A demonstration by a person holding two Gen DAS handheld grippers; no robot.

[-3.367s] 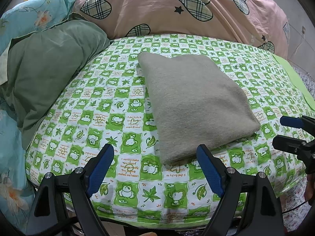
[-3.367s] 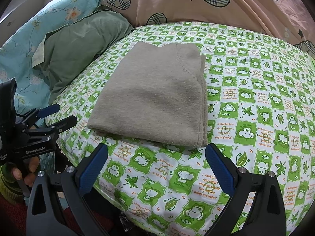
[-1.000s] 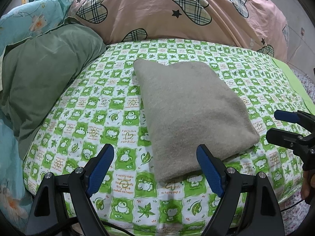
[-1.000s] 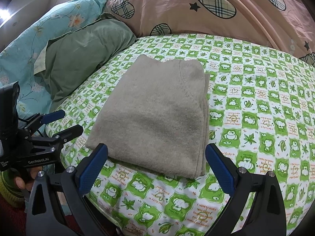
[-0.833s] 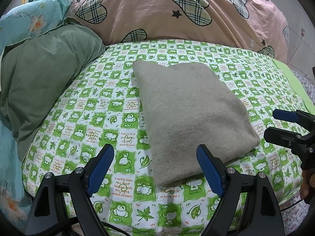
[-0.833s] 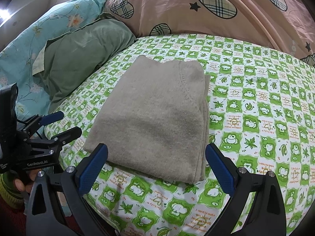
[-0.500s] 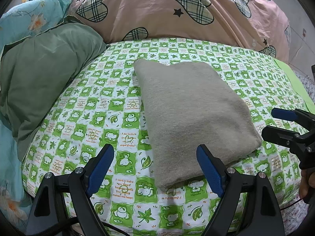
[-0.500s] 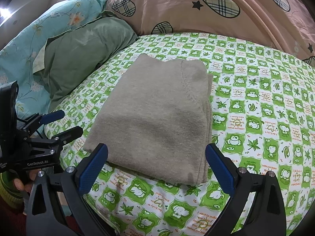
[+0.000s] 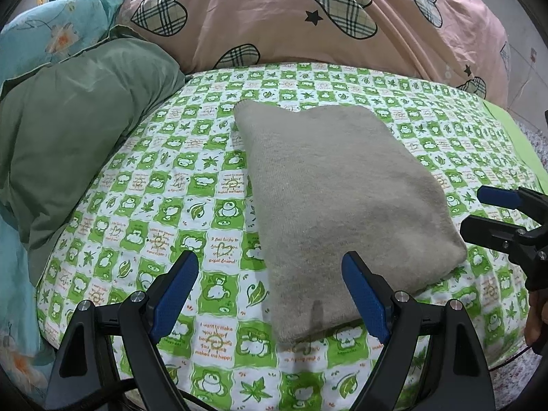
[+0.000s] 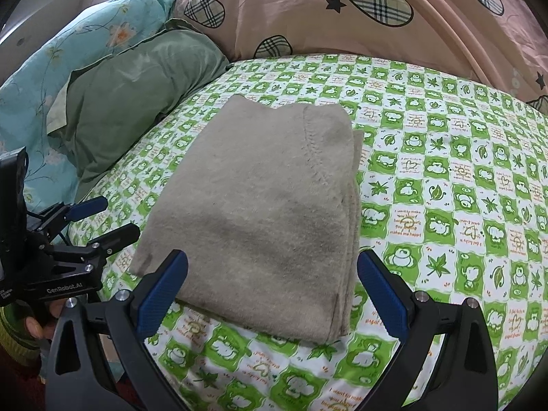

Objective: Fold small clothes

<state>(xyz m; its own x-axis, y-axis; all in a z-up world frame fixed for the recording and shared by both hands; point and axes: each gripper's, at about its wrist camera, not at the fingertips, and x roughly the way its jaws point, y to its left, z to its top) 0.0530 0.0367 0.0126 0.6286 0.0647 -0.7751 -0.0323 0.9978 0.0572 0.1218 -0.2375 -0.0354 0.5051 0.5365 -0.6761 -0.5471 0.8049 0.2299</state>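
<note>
A: Two views. Left wrist first: what does it show?

B: Left gripper (image 9: pixel 270 294) has its jaws wide apart, holding nothing. The cloth (image 9: pixel 339 202), a beige knit piece, lies folded into a thick rectangle on the green checked sheet (image 9: pixel 161 212). Its near corner sits between the blue fingers (image 9: pixel 174 291), closer to the right-hand one, though I judge the fingers are above it and not touching.

A: Why would it be held there?

B: My guess is the gripper is lined up over that near edge, either to take it for another fold or just to check a finished one. The right gripper (image 9: pixel 493 212) shows at the right border, just beside the cloth's right edge, jaws also apart.

A: And the right wrist view?

B: Right gripper (image 10: pixel 274 291), jaws spread, empty. The cloth (image 10: pixel 267 205) fills the gap: its near edge lies just ahead of the fingers, and the stacked layers show along its right side. The left gripper (image 10: pixel 102 219) hovers off the cloth's left corner, open.

A: Anything else around?

B: A green pillow (image 10: pixel 137 92) and a pink quilt (image 10: pixel 359 10) lie beyond, well apart from the cloth. The fold looks neat, so I'd judge the task is near its end
</note>
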